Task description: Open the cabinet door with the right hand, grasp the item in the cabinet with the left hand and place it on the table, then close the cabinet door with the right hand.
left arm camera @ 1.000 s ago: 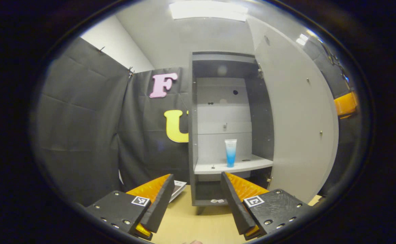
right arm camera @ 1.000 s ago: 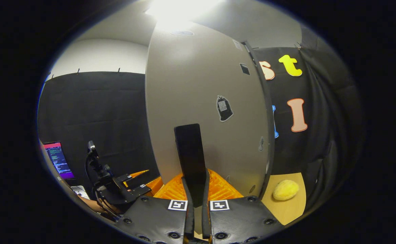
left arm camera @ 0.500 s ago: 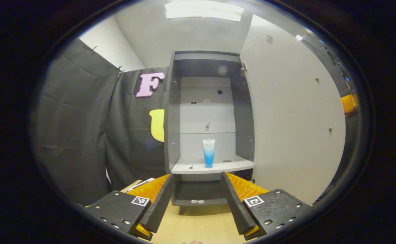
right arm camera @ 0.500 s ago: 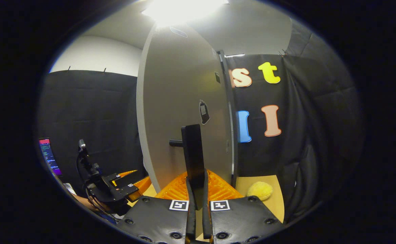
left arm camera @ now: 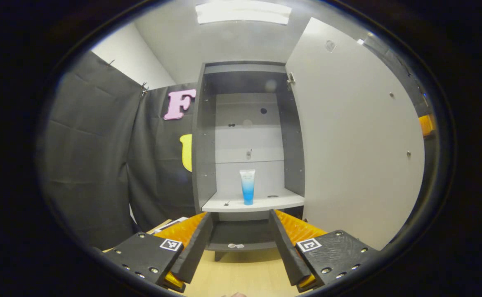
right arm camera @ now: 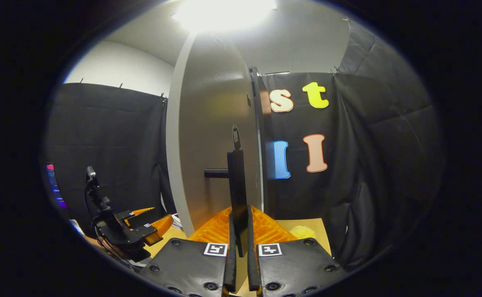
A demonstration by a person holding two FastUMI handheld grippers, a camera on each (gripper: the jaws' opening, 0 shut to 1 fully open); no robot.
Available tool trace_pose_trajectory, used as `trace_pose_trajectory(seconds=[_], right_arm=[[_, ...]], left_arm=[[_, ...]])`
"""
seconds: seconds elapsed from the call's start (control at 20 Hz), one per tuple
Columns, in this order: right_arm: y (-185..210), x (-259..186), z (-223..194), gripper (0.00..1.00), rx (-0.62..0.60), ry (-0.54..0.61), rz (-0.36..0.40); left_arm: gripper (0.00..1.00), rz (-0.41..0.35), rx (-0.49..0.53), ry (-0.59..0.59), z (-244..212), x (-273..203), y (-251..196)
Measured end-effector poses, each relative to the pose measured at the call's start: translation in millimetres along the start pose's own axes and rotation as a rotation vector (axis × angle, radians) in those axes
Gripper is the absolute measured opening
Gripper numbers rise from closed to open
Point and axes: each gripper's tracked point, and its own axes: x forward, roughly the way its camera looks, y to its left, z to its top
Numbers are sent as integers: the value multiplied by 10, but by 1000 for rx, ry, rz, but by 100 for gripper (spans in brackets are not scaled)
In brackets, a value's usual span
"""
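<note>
The grey cabinet (left arm camera: pixel 204 144) stands open in the left gripper view. A white-and-blue tube (left arm camera: pixel 247 187) stands upright on its middle shelf (left arm camera: pixel 265 203). My left gripper (left arm camera: pixel 239 215) is open, low in front of the cabinet and well short of the tube. The open door (left arm camera: pixel 356 136) hangs to the right of it. In the right gripper view my right gripper (right arm camera: pixel 239 225) is shut on the door's black bar handle (right arm camera: pixel 237 181), on the outer face of the door (right arm camera: pixel 212 136). The left gripper (right arm camera: pixel 135 233) shows farther off at lower left.
The cabinet stands on a light wooden table (left arm camera: pixel 241 272). Papers (left arm camera: pixel 171 225) lie left of the cabinet foot, and a small white scrap (left arm camera: pixel 235 246) lies on its bottom board. A yellow soft object (right arm camera: pixel 303 232) lies on the table behind the door. A screen (right arm camera: pixel 55 192) glows far left.
The door has swung wider open, with the right gripper still on its handle. The left gripper has turned to face the cabinet, so the tube now sits between its fingers' line.
</note>
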Motion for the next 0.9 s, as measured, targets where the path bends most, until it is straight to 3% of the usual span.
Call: trace_pose_trajectory(seconds=[0.1,0.2,0.25,0.35,0.4,0.55,0.9], right_arm=[[-70,-113,33,14,24,-14,17],[-42,-249,25,25,71,-19,56],[-101,-316,26,27,73,-24,43],[-440,-380,0,32,30,-32,-73],[-582,-426,-41,43,18,-29,-121],[-889,-469,-122,98,-4,-34,-250],[-1323,-364,-457,98,-5,25,-484]], left_arm=[[83,15,7,-12,84,95,1],[83,24,22,-25,165,210,-4],[83,26,26,-33,207,270,-8],[85,21,22,-47,292,387,-38],[86,17,18,-50,337,461,-51],[83,-6,17,-46,391,742,-79],[85,-91,39,-24,334,1702,-160]])
